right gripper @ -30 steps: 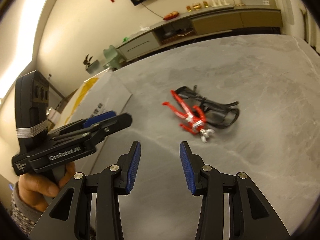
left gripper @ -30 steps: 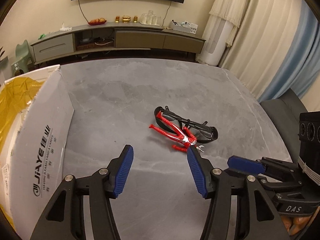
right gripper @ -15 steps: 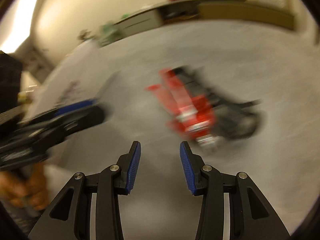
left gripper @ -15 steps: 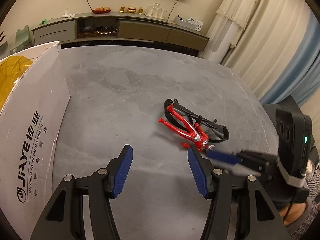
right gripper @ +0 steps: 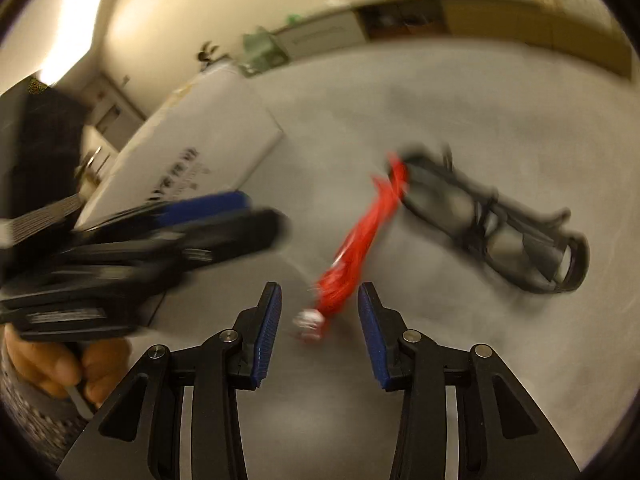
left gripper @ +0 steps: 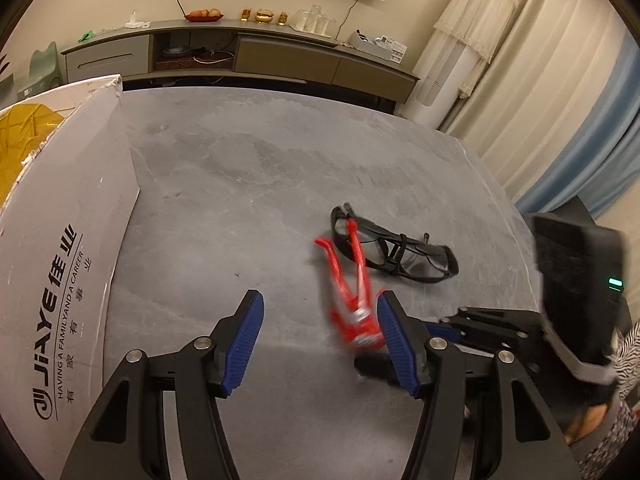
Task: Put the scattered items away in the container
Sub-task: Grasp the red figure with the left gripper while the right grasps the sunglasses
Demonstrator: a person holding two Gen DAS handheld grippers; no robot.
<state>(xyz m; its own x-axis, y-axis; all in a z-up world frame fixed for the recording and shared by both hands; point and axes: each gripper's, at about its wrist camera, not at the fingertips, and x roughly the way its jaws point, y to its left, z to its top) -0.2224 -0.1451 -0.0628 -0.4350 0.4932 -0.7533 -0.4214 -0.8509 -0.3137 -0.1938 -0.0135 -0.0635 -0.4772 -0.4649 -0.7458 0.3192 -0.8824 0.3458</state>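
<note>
The red figure (right gripper: 354, 248) is seen as a thin plastic toy, red with a silver-white patch at the head end, long legs split apart; it is blurred in both views. In the right wrist view it lies on the grey tabletop (right gripper: 420, 92) just ahead of the right gripper (right gripper: 319, 334), head end between the spread blue pads (right gripper: 269, 332), not touched by them. The legs reach forward to the black goggles (right gripper: 500, 220), which sit ahead and to the right of that gripper; one leg tip is laid over the goggles' near end. In the left wrist view the figure (left gripper: 354, 292) is found just beside the right-hand pad (left gripper: 394, 344) of the left gripper (left gripper: 320, 340), whose jaws are held wide apart with nothing between them. The white cardboard box (left gripper: 68, 240), printed "JIAYE", stands to the left of the left gripper, yellow material seen inside. Whether the figure is lifted off the tabletop cannot be told.
</note>
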